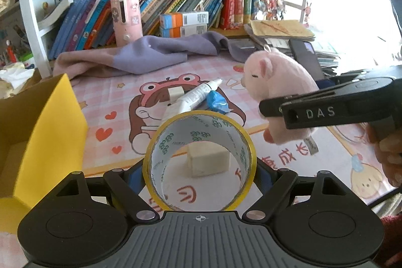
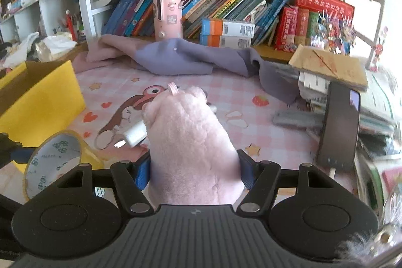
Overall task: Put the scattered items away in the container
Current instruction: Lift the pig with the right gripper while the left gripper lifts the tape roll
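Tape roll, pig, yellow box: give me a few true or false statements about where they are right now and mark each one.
1. The left gripper holds the tape roll. True.
2. The right gripper is empty. False: it is shut on the pink plush pig.
3. The yellow box sits on the left side of the mat. True.
4. The white tube is already in the box. False: it lies on the mat beside a blue packet.
5. The purple cloth covers the whole mat. False: it is bunched at the back, near the books.
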{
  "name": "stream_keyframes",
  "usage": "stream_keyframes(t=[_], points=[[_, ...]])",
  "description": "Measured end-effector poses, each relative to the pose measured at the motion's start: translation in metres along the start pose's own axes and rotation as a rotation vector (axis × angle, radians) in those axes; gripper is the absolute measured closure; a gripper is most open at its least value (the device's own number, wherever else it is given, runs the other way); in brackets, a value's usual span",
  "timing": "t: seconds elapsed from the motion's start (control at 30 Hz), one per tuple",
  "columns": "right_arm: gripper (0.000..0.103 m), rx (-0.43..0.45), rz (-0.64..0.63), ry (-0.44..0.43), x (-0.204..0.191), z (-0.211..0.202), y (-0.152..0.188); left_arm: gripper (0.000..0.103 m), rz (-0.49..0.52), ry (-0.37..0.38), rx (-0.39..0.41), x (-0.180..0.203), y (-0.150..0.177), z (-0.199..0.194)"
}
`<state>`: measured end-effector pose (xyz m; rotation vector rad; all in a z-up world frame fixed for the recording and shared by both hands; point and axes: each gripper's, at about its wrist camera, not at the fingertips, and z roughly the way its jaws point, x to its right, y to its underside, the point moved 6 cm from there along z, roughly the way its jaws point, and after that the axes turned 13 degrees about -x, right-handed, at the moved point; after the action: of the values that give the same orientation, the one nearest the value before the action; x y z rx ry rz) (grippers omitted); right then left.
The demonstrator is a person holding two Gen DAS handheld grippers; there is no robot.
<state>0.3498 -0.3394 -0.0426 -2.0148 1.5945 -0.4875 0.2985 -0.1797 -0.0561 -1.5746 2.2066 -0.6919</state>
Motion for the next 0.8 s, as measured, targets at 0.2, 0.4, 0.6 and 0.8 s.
stream_keyframes(t=[0.2, 0.4, 0.6, 0.8], points=[[0.038, -0.017, 0.017, -0.009, -0.027, -0.020, 0.019, 0.018, 0.016, 0.031, 0.015, -0.009, 0.019, -0.018], [0.038, -0.012, 0.025, 0.008, -0.058, -0.037, 0.035, 0.018, 0.035, 0.047, 0.029, -0.023, 0.041, -0.037], [0.038, -0.019, 0.052, 0.024, -0.093, -0.051, 0.053, 0.018, 0.033, 0.058, 0.027, -0.045, 0.074, -0.059], [0.038, -0.035, 0.073, 0.017, -0.138, -0.067, 0.077, 0.018, 0.038, 0.061, 0.027, -0.069, 0.111, -0.087]])
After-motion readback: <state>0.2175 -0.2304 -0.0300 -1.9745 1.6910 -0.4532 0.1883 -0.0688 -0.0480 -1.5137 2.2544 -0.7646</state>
